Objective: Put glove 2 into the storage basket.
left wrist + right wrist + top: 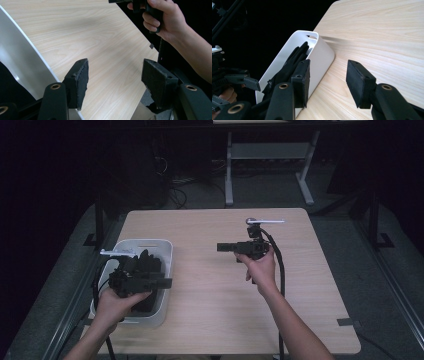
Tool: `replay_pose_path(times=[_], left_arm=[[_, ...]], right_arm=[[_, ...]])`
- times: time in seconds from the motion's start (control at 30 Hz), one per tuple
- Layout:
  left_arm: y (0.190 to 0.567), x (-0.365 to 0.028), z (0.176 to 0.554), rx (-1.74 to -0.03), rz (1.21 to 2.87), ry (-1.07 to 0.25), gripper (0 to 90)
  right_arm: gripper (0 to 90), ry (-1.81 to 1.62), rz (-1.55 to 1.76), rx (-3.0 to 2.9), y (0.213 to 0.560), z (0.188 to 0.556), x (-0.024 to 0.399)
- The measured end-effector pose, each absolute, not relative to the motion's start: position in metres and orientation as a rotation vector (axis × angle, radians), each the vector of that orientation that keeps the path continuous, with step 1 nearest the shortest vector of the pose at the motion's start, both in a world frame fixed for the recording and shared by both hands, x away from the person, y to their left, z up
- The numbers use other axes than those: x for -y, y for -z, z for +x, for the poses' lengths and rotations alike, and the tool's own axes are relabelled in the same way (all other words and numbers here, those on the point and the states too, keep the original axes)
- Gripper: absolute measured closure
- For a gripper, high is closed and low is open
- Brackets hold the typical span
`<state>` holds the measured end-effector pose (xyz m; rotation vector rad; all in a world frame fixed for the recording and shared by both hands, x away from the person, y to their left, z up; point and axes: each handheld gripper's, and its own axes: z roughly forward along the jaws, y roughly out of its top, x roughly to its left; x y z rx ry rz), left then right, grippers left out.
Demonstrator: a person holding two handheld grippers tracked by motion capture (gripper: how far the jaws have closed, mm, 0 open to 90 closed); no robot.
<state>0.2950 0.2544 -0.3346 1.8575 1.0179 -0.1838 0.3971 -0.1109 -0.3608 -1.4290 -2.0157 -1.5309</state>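
Left gripper view, claw [113, 82] parted, empty

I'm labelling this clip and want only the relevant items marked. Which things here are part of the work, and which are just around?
Part of the work:
- white bin
- black items inside it
- left gripper, open, over the bin
- right gripper, open, above the bare table

Just around:
- white desk frame behind the table
- cables on the floor

I work over a light wooden table [210, 320]. Beyond it, at twelve o'clock, stands a white-legged desk frame [229, 175], with what I take for loose cables [175, 195] at eleven. A grey scrap of tape [345, 322] sits at the table's four o'clock edge, and grey floor [385, 290] lies at three.
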Motion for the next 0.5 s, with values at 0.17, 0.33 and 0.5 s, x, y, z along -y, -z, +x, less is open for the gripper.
replay_pose_path(times=[0.17,0.33,0.5], left_arm=[[0.336,-0.248,0.296,-1.008,1.873,0.194,38.2],[0.338,-0.238,0.296,-0.995,1.883,0.2,38.0],[0.34,-0.229,0.297,-0.984,1.896,0.211,37.6]], right_arm=[[53.6,1.542,-1.443,1.99,0.366,0.395,0.123],[53.6,1.547,-1.464,1.982,0.368,0.392,0.132],[53.6,1.552,-1.476,1.978,0.37,0.39,0.142]])
